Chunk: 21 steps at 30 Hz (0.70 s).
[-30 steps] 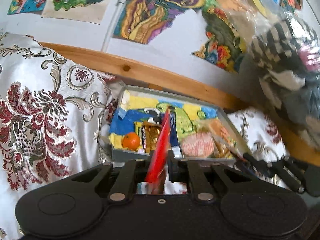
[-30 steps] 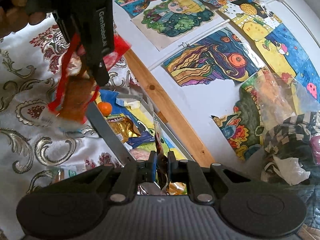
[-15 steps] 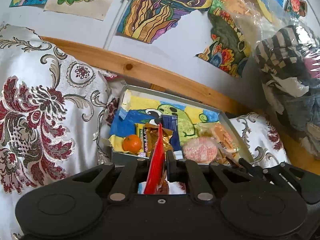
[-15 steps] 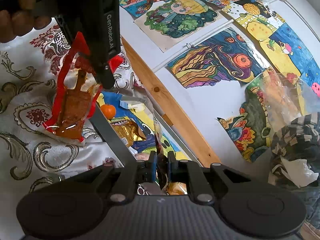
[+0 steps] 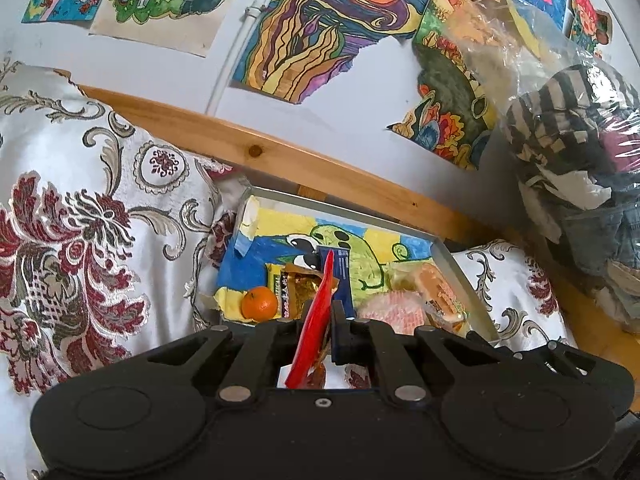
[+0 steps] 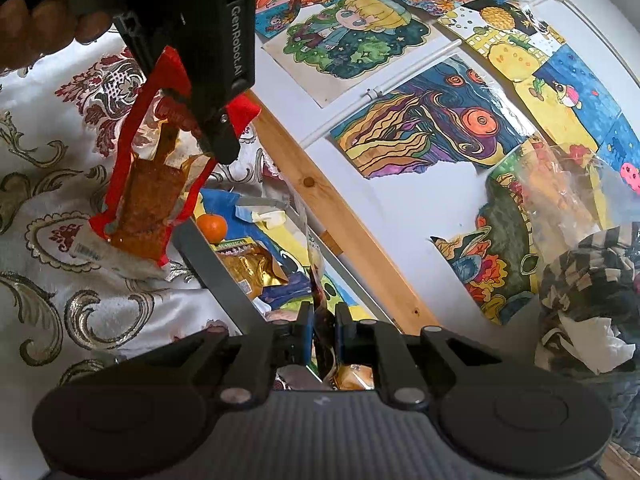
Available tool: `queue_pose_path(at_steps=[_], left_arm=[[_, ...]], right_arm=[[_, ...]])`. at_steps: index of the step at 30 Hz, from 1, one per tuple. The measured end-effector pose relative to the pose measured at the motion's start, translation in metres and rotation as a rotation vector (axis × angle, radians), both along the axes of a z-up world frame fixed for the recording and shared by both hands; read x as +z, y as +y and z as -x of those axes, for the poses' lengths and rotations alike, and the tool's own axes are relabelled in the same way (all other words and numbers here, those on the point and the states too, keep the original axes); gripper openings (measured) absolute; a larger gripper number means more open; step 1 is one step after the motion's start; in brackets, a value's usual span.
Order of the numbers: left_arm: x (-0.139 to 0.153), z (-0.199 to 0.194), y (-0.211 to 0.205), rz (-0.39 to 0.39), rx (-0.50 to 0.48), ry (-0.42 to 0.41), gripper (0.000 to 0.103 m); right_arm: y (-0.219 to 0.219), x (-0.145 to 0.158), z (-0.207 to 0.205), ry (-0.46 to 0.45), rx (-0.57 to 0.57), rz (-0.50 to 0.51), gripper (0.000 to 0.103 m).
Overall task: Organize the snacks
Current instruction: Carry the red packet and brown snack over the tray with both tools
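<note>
Your left gripper [image 5: 320,316] pinches a red packet [image 6: 144,188] above the bed beside the tray [image 5: 464,280]; your right gripper [image 6: 320,330] pinches a clear wrapper [image 6: 314,264].

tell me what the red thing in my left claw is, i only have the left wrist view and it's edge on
observer: A red-edged packet with a clear window showing a brown snack; the left claw pinches its top.
operator: is it over the tray
observer: Not by the right wrist view: it hangs over the patterned cloth, outside the tray's near wall.
operator: right claw free
observer: No, the right claw is shut on a clear-wrapped packet.
</note>
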<state>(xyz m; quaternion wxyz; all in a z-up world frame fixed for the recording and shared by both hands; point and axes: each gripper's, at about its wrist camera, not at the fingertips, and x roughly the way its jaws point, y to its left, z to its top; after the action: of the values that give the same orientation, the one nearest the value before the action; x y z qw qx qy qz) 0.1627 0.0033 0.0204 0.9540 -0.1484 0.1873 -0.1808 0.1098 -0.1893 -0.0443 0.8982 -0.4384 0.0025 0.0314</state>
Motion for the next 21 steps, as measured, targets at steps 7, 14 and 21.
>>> queue_pose_path(at_steps=[7,14,21], left_arm=[[0.031,-0.005,-0.004,0.002,0.003,-0.026,0.005],[0.068,-0.031,-0.019,-0.046,-0.002,-0.098,0.005],[0.087,-0.082,-0.051,-0.058,-0.024,-0.110,0.005]], right_arm=[[-0.002,0.007,-0.008,-0.022,0.004,-0.043,0.012],[-0.013,0.016,-0.036,-0.053,-0.019,-0.091,0.012],[-0.030,0.032,-0.067,-0.069,-0.069,-0.189,0.013]])
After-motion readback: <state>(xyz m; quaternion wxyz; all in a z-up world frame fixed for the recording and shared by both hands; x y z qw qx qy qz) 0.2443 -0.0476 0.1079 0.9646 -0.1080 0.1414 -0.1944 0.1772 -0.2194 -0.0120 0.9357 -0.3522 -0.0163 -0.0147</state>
